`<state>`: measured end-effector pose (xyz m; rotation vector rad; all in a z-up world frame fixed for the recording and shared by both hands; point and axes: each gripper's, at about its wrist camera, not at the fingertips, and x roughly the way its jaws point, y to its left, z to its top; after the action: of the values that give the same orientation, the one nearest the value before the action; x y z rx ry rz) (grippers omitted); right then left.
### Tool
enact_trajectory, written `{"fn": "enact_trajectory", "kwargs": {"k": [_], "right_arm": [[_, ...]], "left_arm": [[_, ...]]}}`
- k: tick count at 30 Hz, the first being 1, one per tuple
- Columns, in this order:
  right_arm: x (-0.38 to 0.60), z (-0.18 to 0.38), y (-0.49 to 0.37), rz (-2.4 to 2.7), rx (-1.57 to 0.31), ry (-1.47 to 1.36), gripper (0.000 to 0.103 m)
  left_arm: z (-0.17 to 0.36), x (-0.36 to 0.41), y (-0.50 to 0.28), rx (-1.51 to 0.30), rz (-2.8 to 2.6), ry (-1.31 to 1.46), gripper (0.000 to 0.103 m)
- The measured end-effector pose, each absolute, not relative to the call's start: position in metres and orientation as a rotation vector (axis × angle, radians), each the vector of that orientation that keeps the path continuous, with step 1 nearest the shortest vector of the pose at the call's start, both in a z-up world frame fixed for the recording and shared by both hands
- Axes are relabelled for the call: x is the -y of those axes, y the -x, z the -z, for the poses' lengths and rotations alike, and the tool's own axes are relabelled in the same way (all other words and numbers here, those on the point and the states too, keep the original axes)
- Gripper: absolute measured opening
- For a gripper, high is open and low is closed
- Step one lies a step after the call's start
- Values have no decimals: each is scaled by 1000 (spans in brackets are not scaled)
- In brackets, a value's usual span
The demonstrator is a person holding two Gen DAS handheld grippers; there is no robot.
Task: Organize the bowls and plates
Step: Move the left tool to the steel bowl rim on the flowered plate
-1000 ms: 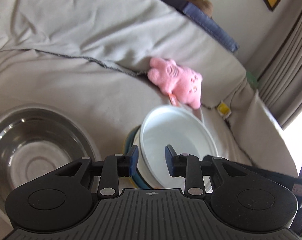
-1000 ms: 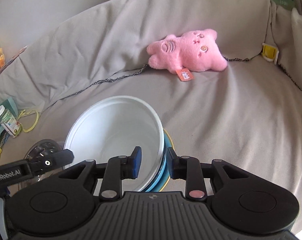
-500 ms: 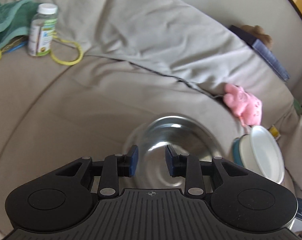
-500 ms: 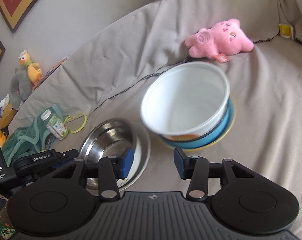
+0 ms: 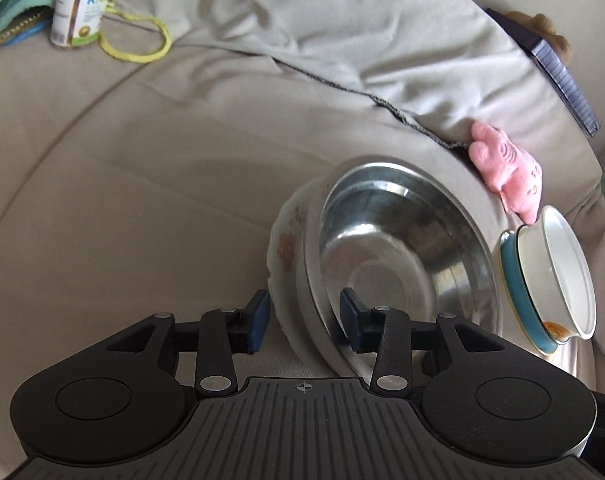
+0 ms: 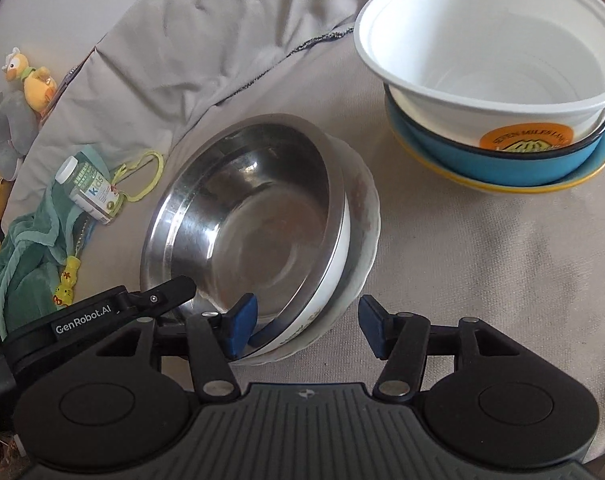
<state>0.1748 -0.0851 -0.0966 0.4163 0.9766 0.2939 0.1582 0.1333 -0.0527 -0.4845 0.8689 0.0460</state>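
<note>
Both tongs just opening, left tongs [image 5: 304, 322] and right tongs [image 6: 304, 326] straddling slick, rigid steel bowl [image 6: 246, 216] near rim; best pinched there.

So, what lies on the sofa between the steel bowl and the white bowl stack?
Nothing: in the right wrist view only bare beige cover separates the steel bowl from the white bowl stack. The left wrist view shows them nearly overlapping.
</note>
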Motion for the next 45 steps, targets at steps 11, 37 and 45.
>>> {"fn": "enact_trajectory", "kwargs": {"k": [11,37,45], "right_arm": [[77,107,-187,-302,-996,-451,55],[73,94,-213,-305,-926,-448,58],[98,79,-167,-386,-854,-351,62]], "left_arm": [[63,-129,-178,-933,-22,476,45],[49,-134,-202,-848,-74,467,45],[5,-99,-180,-715,-103,422,45]]}}
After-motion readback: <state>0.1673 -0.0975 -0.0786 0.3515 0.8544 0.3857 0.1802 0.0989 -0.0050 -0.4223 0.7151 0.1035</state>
